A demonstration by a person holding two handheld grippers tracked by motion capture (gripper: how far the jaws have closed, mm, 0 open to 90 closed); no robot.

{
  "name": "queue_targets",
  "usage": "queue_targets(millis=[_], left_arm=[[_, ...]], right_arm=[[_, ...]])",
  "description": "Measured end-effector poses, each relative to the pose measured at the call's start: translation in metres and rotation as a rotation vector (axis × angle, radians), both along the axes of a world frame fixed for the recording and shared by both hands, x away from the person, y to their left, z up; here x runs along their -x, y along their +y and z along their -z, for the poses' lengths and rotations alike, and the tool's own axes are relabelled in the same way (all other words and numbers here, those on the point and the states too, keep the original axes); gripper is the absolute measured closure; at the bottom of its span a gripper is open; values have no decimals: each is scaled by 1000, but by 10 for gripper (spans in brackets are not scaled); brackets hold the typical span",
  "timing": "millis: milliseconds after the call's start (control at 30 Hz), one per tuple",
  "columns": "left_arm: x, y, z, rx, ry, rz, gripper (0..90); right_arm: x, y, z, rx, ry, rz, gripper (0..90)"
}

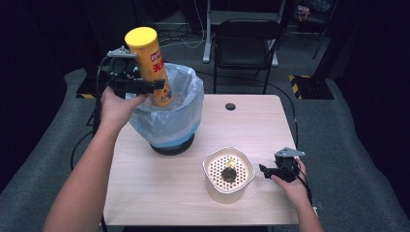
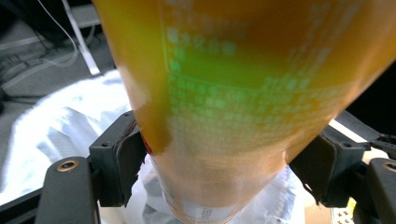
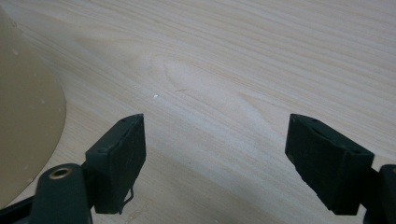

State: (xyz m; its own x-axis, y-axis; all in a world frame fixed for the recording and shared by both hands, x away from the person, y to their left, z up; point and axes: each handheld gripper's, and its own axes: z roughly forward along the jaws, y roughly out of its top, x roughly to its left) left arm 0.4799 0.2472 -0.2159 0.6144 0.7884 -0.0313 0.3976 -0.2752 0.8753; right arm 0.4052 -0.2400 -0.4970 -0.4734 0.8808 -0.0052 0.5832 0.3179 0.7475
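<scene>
The tall yellow cardboard snack tube (image 1: 151,65) with its yellow plastic lid and red characters on a pale label stands tilted, lid end leaning to the upper left, its lower end dipping into the mouth of the bin. In the left gripper view its wall (image 2: 233,107) shows orange-yellow with blocks of fine greenish print, blurred by closeness. The left hand-held gripper (image 1: 153,87) pinches the tube across its lower half, both black pads pressed against its sides. Below it sits the round black waste bin lined with a pale blue plastic bag (image 1: 167,113), on the far left of the light wooden counter (image 1: 159,193). Nearer the front stands a cream perforated-top container (image 1: 228,175) with dark scraps on it. Just beside it to the right, the right hand-held gripper (image 1: 264,169) rests low over the counter, its jaws spread and holding nothing.
</scene>
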Motion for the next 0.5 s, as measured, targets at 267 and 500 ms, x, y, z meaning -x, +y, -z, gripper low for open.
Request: queue_targets(millis=[267,500], left_arm=[[-22,-5,29,-17,61,-34,238],[-31,-5,43,-66,136,-63,228]], right_arm=[[0,1,1,13,-1,4,200],[-1,0,1,18,-5,-11,200]])
